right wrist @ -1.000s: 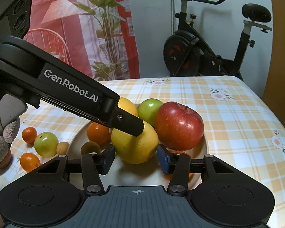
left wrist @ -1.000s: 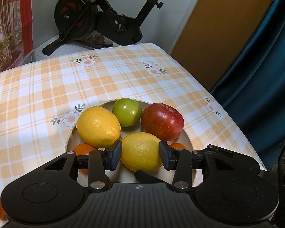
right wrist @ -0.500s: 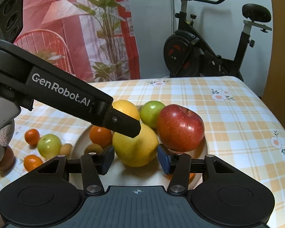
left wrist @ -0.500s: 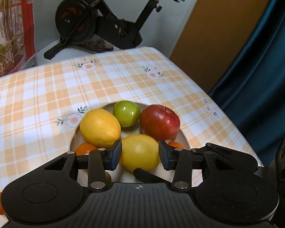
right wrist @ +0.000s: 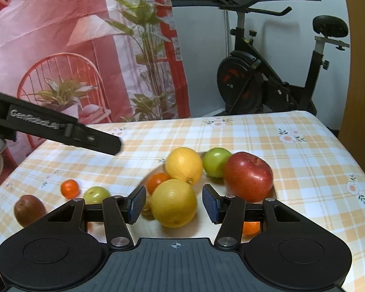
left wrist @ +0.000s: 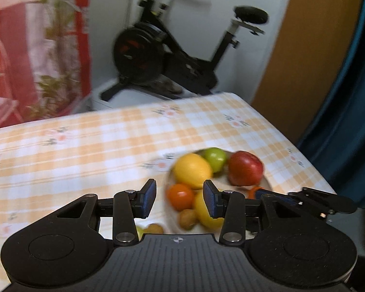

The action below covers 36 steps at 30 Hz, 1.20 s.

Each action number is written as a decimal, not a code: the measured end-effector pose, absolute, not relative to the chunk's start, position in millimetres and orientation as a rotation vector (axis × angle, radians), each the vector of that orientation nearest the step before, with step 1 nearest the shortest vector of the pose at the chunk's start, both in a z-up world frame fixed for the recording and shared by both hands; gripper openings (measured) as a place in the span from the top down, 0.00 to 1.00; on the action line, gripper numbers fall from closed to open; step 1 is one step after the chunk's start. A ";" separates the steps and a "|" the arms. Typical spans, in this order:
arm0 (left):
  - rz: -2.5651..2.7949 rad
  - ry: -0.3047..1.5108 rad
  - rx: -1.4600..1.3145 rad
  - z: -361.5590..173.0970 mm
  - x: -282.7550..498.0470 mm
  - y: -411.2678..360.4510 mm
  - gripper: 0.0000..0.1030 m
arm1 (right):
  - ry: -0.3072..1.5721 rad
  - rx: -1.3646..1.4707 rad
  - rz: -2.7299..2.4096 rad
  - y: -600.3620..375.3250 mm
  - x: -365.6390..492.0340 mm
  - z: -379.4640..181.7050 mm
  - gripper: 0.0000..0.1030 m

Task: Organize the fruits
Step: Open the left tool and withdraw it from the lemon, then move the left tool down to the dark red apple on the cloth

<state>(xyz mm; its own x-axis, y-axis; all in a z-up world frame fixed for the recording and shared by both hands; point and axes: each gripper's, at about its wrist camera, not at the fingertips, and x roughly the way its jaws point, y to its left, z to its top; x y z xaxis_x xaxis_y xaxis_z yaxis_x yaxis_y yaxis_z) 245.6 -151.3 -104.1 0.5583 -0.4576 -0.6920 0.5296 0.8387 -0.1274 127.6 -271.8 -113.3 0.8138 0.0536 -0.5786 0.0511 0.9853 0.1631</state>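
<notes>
While both tools hover above the checked orange-and-white tablecloth (right wrist: 304,170), the round pale plate (right wrist: 206,228) holds two yellow lemons: nearer lemon (right wrist: 174,203) long axis roughly upright in the right view, farther lemon (right wrist: 183,165) stem end toward the camera; red apple (right wrist: 248,176) stem up; left gripper (left wrist: 180,198) partly open, empty; right gripper (right wrist: 174,204) partly open, pads clear of the lemon.

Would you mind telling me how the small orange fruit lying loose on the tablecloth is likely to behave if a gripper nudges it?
The small orange fruit looks round, so it would probably roll across the flat tablecloth. Its skin looks glossy, so it may slip between pads. Nothing touches it, so little would stop it.
</notes>
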 end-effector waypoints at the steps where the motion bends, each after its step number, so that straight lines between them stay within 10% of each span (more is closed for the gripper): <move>1: -0.563 0.776 0.093 -100.9 243.0 -142.3 0.57 | 0.620 0.174 0.006 -268.4 126.8 -111.6 0.53; 36: -0.119 0.703 -0.182 -91.5 183.0 96.9 0.56 | 0.662 0.026 0.203 -128.2 153.6 -89.3 0.53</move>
<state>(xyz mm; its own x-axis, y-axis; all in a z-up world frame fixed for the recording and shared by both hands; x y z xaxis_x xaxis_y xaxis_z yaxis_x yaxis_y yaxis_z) 183.0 96.9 -91.5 0.7572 -0.1696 -0.6307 0.0470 0.9774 -0.2063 153.6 -128.2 -89.3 0.7700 0.1951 -0.6075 -0.1787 0.9799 0.0882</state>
